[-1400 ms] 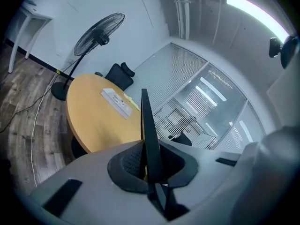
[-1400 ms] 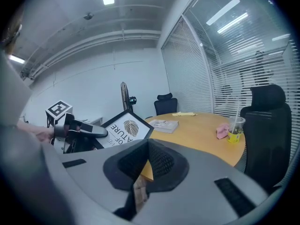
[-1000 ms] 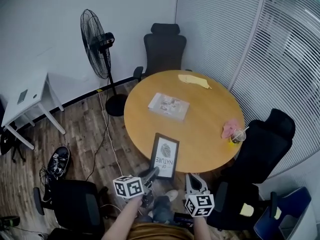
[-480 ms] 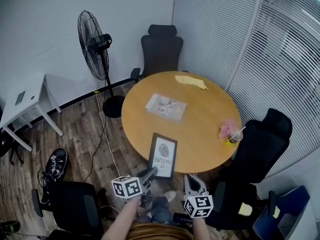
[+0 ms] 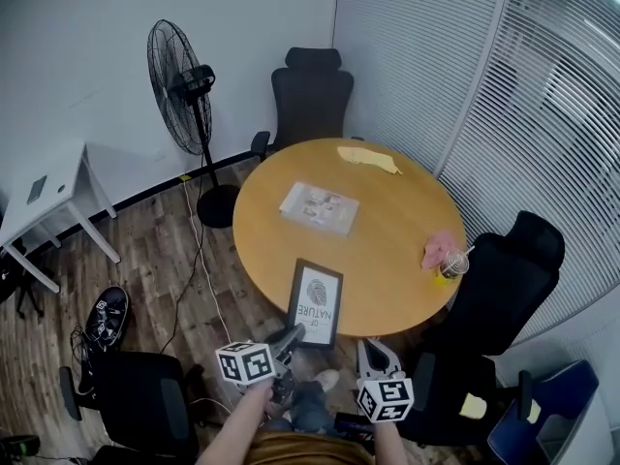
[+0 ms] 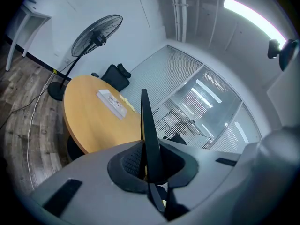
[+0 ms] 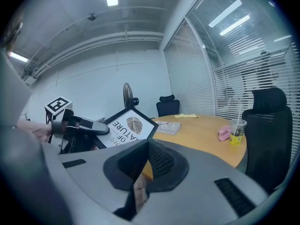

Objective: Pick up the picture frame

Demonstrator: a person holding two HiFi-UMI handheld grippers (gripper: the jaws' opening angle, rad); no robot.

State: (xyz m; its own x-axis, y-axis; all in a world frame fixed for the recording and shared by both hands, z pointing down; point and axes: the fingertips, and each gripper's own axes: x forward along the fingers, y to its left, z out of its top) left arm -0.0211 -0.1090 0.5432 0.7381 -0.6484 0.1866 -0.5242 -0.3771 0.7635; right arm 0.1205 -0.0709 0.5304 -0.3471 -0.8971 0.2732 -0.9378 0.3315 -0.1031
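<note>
The picture frame [image 5: 317, 301] is black with a white print of a leaf. It hangs tilted over the near edge of the round wooden table [image 5: 387, 250]. My left gripper [image 5: 294, 335] is shut on its lower left edge. In the left gripper view the frame [image 6: 146, 121] stands edge-on between the jaws of that gripper [image 6: 149, 146]. My right gripper [image 5: 374, 353] hovers just right of the frame's lower edge, shut and holding nothing. In the right gripper view the frame [image 7: 127, 124] and the left gripper [image 7: 93, 127] show to the left of the right gripper [image 7: 146, 144].
On the table lie a book [image 5: 319, 207], a yellow cloth [image 5: 368, 158], a pink cloth [image 5: 436, 248] and a cup with a straw [image 5: 452, 264]. Black chairs [image 5: 308, 95] [image 5: 509, 279] [image 5: 145, 400] ring it. A standing fan [image 5: 179, 85] and its cable stand at the left.
Only the head view has drifted slightly; both grippers and the frame keep their places.
</note>
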